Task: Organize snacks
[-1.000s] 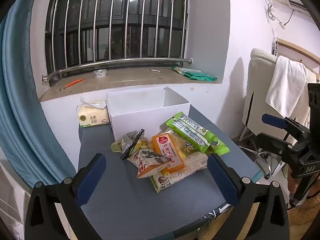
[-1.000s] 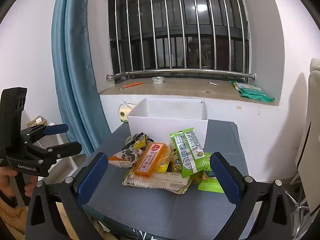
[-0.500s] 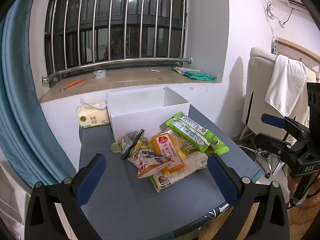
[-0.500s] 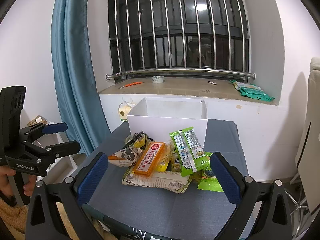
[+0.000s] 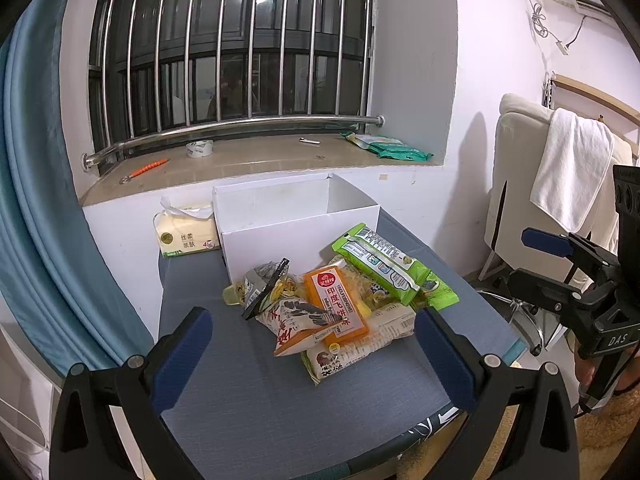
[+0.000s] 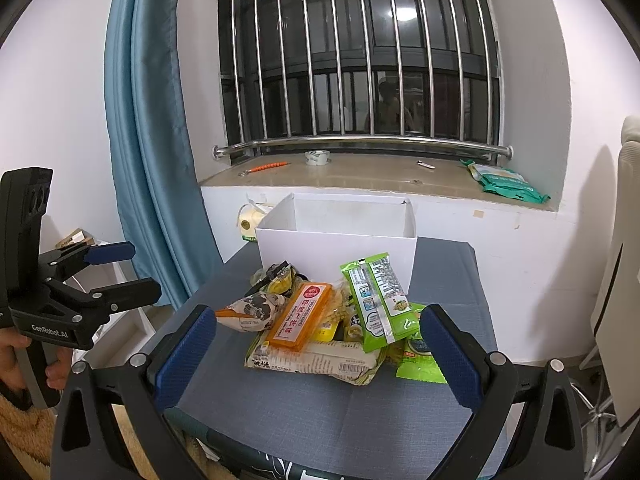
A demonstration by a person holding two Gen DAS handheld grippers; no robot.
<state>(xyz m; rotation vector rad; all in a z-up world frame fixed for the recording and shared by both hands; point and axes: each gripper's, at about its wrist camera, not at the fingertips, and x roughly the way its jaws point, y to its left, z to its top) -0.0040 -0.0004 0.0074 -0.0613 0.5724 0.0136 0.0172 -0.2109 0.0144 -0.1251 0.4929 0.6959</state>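
Tongs in both my hands are spread wide and pinch nothing. My left tongs (image 5: 312, 356) hover low over the near edge of the grey-blue cloth-covered table (image 5: 256, 404), pointing toward the window; from my right wrist view they (image 6: 120, 276) show off to the left, beyond the table's side, gripped by my left hand (image 6: 16, 364). My right tongs (image 6: 316, 356) hang at the near edge too, levelled at the heap; in the left wrist view they (image 5: 544, 264) sit to the right of the table, with my right hand (image 5: 588, 368) on the handle.

The heap of snack packets lies on the table ahead of both tongs, framed between the blue pads without touching them. On top rests a flat orange packet with a red and white label (image 5: 336, 304); a long bright green packet (image 5: 380, 264) leans across the heap's right side, a white and black printed pouch with an orange end (image 5: 300, 320) lies at the left, and a pale long noodle packet with a barcode (image 6: 316, 360) lies underneath, nearest me. Just behind the heap stands an open white cardboard box (image 5: 296, 216), its front wall touching or nearly touching the packets. A yellow pack of tissues (image 5: 186, 232) lies beside the box on its left.
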